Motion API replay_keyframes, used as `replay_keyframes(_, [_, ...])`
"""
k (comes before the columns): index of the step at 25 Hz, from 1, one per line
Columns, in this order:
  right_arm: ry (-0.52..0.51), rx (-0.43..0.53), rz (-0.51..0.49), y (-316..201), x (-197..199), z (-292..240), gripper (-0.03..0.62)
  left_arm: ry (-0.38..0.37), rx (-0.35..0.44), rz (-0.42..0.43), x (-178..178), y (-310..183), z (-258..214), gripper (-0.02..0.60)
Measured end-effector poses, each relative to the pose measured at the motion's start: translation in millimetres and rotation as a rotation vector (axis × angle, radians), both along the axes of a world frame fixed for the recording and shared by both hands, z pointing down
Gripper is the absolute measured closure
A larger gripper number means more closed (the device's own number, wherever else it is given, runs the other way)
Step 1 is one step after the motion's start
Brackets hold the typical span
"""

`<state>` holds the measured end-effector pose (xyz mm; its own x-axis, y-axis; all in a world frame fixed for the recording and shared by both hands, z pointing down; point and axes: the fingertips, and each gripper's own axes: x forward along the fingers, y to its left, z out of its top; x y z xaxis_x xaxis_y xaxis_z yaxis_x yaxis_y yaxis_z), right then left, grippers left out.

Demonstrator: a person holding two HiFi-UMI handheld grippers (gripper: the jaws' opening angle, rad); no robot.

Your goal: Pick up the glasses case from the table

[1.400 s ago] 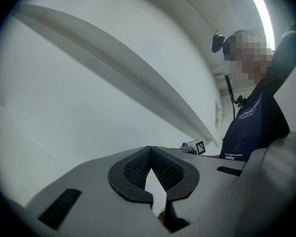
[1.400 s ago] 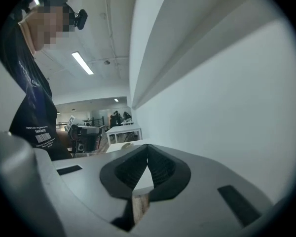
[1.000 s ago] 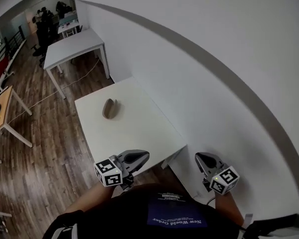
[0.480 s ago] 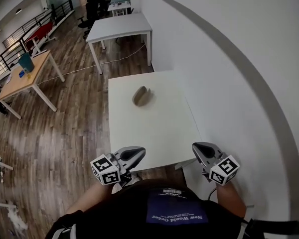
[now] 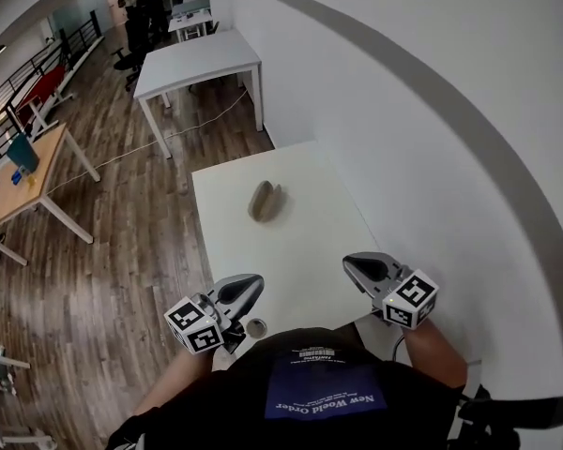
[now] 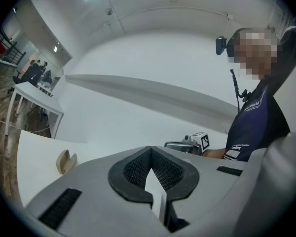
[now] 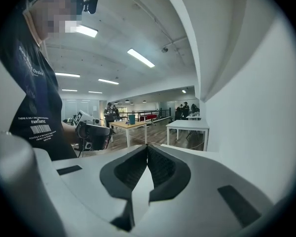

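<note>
Glasses case (image 5: 265,202) lies near the middle of the white table (image 5: 300,251) in the head view, well apart from both claws: the left gripper (image 5: 251,284) hangs at the table's near edge and the right gripper (image 5: 350,262) over its near right corner, by the wall (image 5: 432,157). In the left gripper view the jaws are pressed together with nothing between them, and the case sits on the tabletop off to the left. In the right gripper view the jaws likewise meet, empty, pointing toward desks (image 7: 187,127) farther off.
</note>
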<state>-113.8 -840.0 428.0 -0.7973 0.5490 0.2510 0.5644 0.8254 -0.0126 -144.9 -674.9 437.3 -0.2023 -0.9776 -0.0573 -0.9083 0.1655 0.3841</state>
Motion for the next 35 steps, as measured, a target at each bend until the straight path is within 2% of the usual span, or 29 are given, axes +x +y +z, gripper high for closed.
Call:
replay_keyframes(4, [0.003, 0.011, 0.003, 22, -25, -7, 0.592, -0.032, -0.017, 0.041, -24, 14, -3, 0.584])
replay_keyframes(12, [0.049, 0.012, -0.102, 55, -83, 4, 0.592, -0.04, -0.055, -0.024, -65, 42, 10, 0.584])
replay_keyframes(16, [0.065, 0.008, -0.194, 62, -115, 20, 0.592, -0.042, -0.107, -0.116, -87, 50, 20, 0.584])
replay_keyframes(20, [0.078, -0.001, -0.281, 61, -158, 44, 0.592, -0.032, -0.145, -0.242, -125, 51, 39, 0.584])
replay_keyframes(23, [0.079, -0.012, -0.317, 59, -190, 64, 0.592, -0.026, -0.177, -0.305, -155, 49, 59, 0.584])
replay_keyframes(28, [0.094, -0.021, -0.307, 41, -237, 94, 0.592, -0.035, -0.214, -0.344, -202, 29, 89, 0.584])
replay_keyframes(32, [0.128, -0.041, -0.269, 17, -265, 120, 0.592, -0.038, -0.264, -0.316, -237, -1, 119, 0.584])
replay_keyframes(35, [0.15, -0.054, -0.243, 1, -279, 141, 0.592, -0.036, -0.3, -0.291, -262, -23, 144, 0.546])
